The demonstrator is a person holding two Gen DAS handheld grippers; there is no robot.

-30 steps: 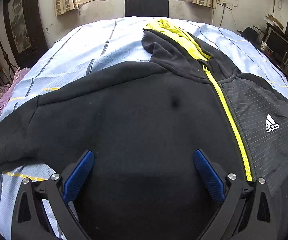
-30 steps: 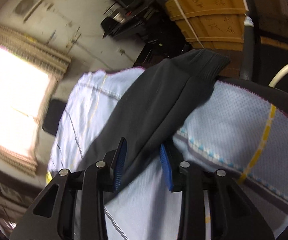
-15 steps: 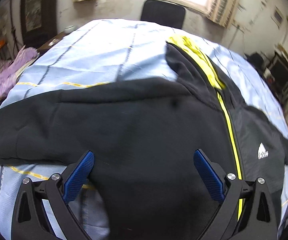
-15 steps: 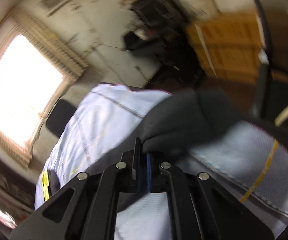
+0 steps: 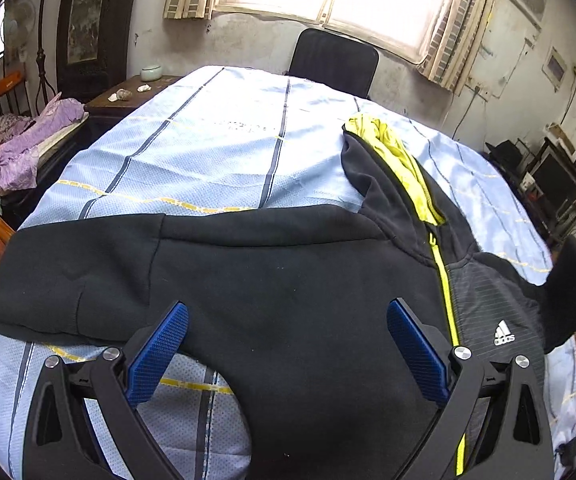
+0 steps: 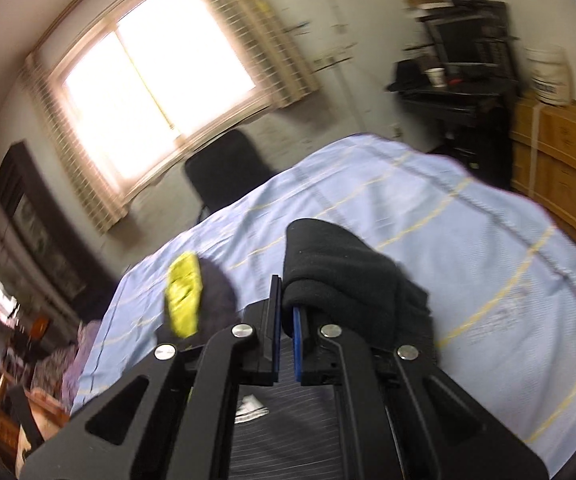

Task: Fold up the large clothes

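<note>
A black zip hoodie (image 5: 288, 288) with a yellow-green zipper and hood lining lies spread front-up on the light blue bedsheet (image 5: 216, 152). Its left sleeve (image 5: 68, 284) stretches out to the left. My left gripper (image 5: 288, 344) is open and hovers over the hoodie's lower body, empty. My right gripper (image 6: 286, 320) is shut on the hoodie's right sleeve (image 6: 339, 272) and holds it lifted above the sheet (image 6: 467, 240). The lifted sleeve also shows at the right edge of the left wrist view (image 5: 575, 288). The yellow hood (image 6: 184, 296) shows to the left of my right gripper.
A black chair (image 5: 333, 64) stands at the far end of the bed under the window. A dark side table (image 5: 128, 96) and purple cloth (image 5: 36, 136) are to the left. Shelves with electronics (image 5: 559, 184) and wooden crates (image 6: 559, 168) stand to the right.
My right gripper closed on the right sleeve and lifted it up and inward over the bed. My left gripper drew back and rose; more of the sheet shows beyond the hoodie.
</note>
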